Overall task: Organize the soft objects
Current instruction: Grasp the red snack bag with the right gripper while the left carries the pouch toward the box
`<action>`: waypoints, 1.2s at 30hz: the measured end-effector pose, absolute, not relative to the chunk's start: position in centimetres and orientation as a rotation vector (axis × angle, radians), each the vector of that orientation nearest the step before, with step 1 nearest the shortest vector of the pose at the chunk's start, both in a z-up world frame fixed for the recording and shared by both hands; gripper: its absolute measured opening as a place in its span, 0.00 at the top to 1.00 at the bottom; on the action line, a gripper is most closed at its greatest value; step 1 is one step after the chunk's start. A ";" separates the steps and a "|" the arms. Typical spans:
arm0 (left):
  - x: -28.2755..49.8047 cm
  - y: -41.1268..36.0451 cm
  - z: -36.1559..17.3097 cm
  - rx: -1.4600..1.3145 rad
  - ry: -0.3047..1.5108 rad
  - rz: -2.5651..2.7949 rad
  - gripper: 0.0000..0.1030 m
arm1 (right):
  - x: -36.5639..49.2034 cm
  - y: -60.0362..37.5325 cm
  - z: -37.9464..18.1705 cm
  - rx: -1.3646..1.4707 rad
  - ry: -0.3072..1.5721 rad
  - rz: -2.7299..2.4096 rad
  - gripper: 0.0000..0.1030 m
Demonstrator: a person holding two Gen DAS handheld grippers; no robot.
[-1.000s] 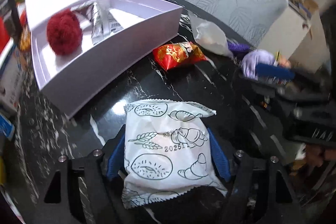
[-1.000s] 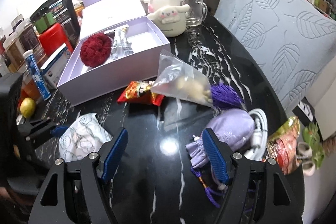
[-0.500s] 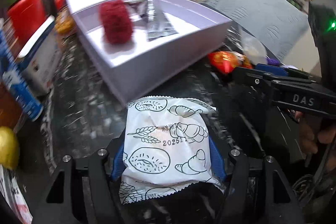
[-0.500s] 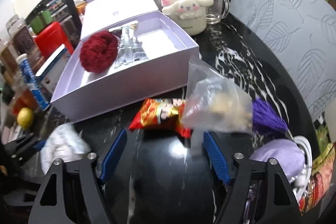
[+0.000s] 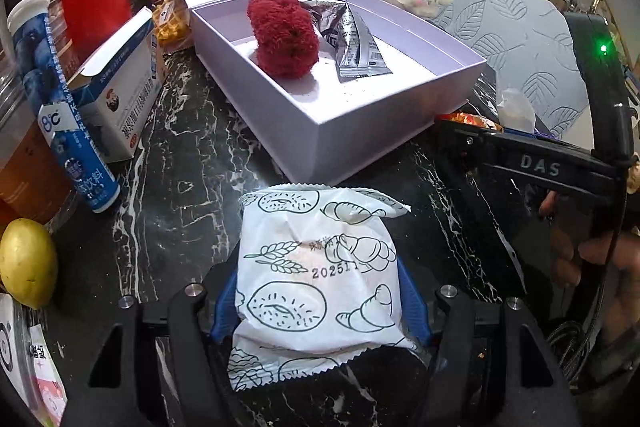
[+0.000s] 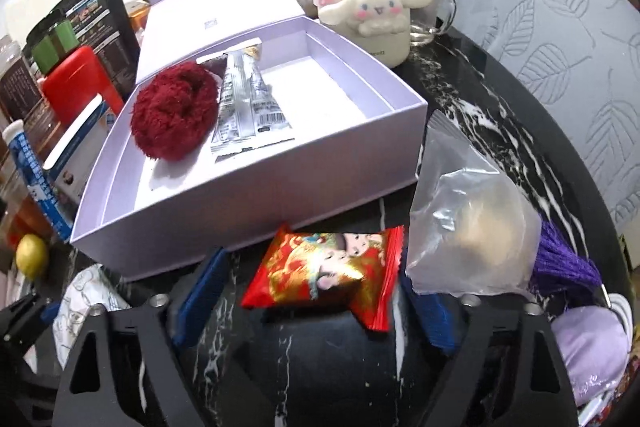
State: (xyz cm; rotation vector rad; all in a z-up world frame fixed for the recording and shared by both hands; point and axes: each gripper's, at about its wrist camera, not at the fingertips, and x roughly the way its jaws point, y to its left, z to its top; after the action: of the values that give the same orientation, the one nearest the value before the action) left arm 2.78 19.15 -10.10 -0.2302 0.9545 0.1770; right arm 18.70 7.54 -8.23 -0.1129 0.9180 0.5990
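Your left gripper (image 5: 320, 301) grips one white bread packet (image 5: 316, 279) between its blue fingers (image 5: 224, 307), low in the frame, just before the lilac box (image 5: 360, 131). Your right gripper (image 6: 312, 291) has just been closing; its fingers (image 6: 200, 291) flank one red snack packet (image 6: 324, 275) lying on the black bench (image 6: 500, 115), not pressing it. Right of it lies one clear bag (image 6: 468, 227), then one purple pouch (image 6: 592, 347) at the lower right. Further up, the box holds one red pompom (image 6: 172, 115) and two silver sachets (image 6: 248, 107). A second ago the right fingers stood around bare bench beside the pouch; the box now looms nearer in both views.
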 end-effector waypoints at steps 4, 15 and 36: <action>2.9 19.1 -10.1 -0.218 0.948 0.200 0.36 | 18.2 7.5 -8.1 -0.145 0.905 0.601 0.49; 1.9 18.0 -10.2 -0.132 0.929 0.265 0.42 | 14.9 6.1 -8.1 -0.163 0.916 0.659 0.54; -4.2 15.5 -7.2 -0.235 0.823 0.207 0.44 | 5.9 2.5 -6.7 -0.105 0.911 0.828 0.55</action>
State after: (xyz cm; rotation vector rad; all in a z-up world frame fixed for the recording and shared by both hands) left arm -4.24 15.49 -7.17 -0.2354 0.8234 0.2066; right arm 5.86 2.48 -6.67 -0.1054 0.9107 0.8283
